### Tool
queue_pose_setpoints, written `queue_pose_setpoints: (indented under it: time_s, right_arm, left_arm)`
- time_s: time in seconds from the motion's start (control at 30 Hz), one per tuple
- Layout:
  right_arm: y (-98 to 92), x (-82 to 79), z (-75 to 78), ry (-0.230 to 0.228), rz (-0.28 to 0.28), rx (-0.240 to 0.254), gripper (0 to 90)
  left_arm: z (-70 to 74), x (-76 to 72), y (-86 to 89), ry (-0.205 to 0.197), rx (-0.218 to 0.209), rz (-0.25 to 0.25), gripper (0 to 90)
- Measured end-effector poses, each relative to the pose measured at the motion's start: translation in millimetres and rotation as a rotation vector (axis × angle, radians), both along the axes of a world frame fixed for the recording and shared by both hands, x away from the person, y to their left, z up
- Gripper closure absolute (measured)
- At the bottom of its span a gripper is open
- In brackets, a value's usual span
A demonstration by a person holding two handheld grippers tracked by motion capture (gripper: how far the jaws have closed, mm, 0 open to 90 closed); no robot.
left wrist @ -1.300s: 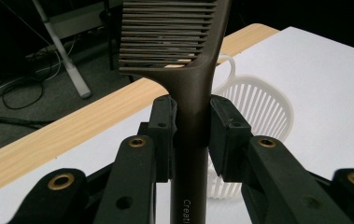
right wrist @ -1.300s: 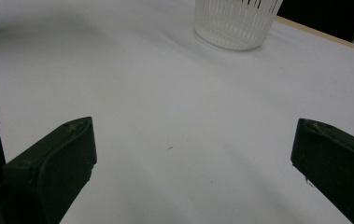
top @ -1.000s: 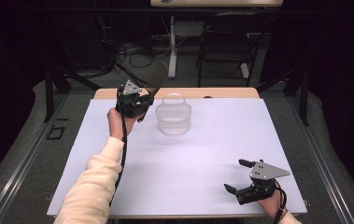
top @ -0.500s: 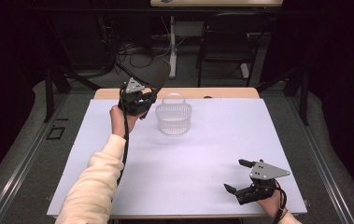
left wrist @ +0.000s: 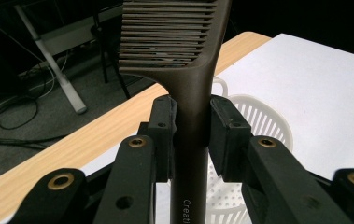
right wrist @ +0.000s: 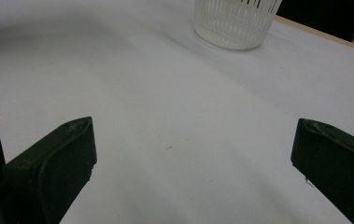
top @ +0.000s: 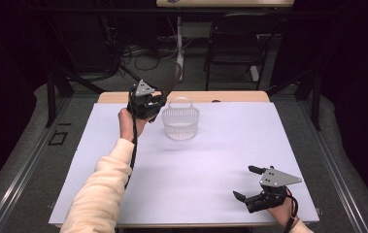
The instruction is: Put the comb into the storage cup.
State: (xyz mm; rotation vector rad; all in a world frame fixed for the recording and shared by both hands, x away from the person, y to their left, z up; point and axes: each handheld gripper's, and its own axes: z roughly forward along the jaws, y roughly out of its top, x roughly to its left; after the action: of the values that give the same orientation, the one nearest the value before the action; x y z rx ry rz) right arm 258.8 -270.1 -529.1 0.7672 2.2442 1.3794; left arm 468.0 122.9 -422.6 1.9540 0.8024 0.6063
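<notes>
White table (top: 191,184), upper centre: left gripper (top: 153,101) clamps an upright comb (left wrist: 191,116) just left of the basket (top: 180,124); right gripper (top: 249,182), lower right, gapes empty.

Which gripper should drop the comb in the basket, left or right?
Left. The left gripper is already shut on the comb, right beside the basket. The right gripper sits open and empty at the table's near edge, far from both.
</notes>
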Motion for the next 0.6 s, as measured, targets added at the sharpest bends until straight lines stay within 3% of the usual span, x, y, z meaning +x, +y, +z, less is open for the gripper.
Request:
queue_pose_setpoints:
  time_s: [0.6]
  right_arm:
    - [-0.2,0.0,0.0,-0.002,0.001,-0.002,0.0]
  left_arm:
    - [-3.5,3.6,-14.5,-0.021,0.009,-0.070,72.0]
